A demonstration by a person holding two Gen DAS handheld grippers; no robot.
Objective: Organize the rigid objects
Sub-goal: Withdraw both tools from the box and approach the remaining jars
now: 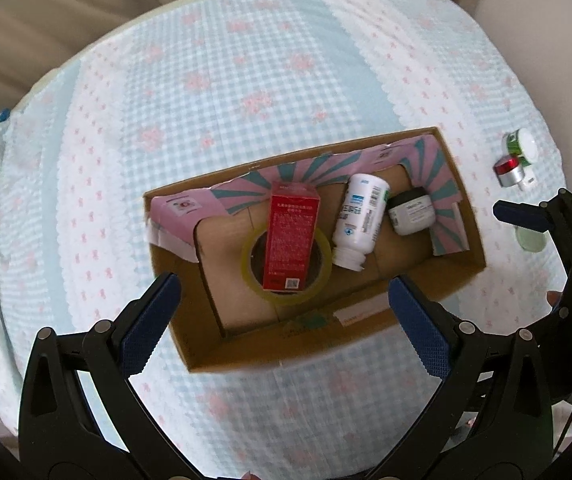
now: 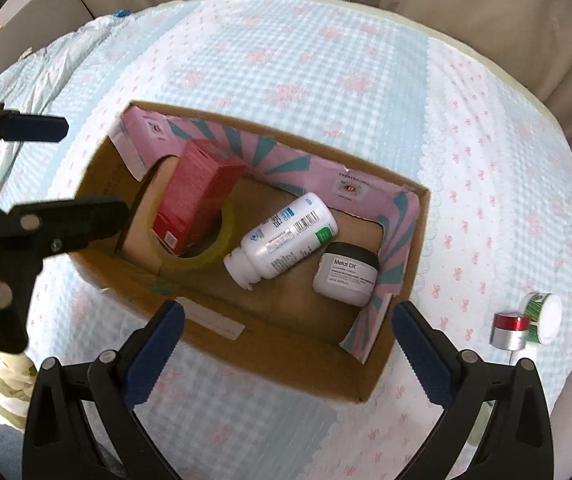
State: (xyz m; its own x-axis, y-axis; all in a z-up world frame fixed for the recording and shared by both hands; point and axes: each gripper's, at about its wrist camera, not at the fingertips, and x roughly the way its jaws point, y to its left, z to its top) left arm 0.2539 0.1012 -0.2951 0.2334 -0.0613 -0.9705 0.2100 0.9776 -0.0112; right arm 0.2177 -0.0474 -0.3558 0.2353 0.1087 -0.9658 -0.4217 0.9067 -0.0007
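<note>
An open cardboard box (image 1: 462, 276) (image 2: 370, 376) sits on the checked bedspread. Inside lie a red carton (image 1: 292, 236) (image 2: 195, 198) resting on a yellow tape roll (image 1: 318, 286) (image 2: 213, 254), a white bottle (image 1: 360, 220) (image 2: 286, 236) on its side, and a white jar with a dark lid (image 1: 412, 212) (image 2: 346, 274). My left gripper (image 1: 283, 292) is open and empty above the box's near wall. My right gripper (image 2: 288, 320) is open and empty above the box's near right side. Each gripper shows at the edge of the other's view (image 1: 526, 216) (image 2: 65, 168).
To the right of the box on the bedspread lie a small red-and-silver container (image 1: 508, 172) (image 2: 510, 330), a green-and-white tape roll (image 1: 522, 146) (image 2: 544, 316) and a pale green lid (image 1: 530, 240). Beige curtains hang behind the bed.
</note>
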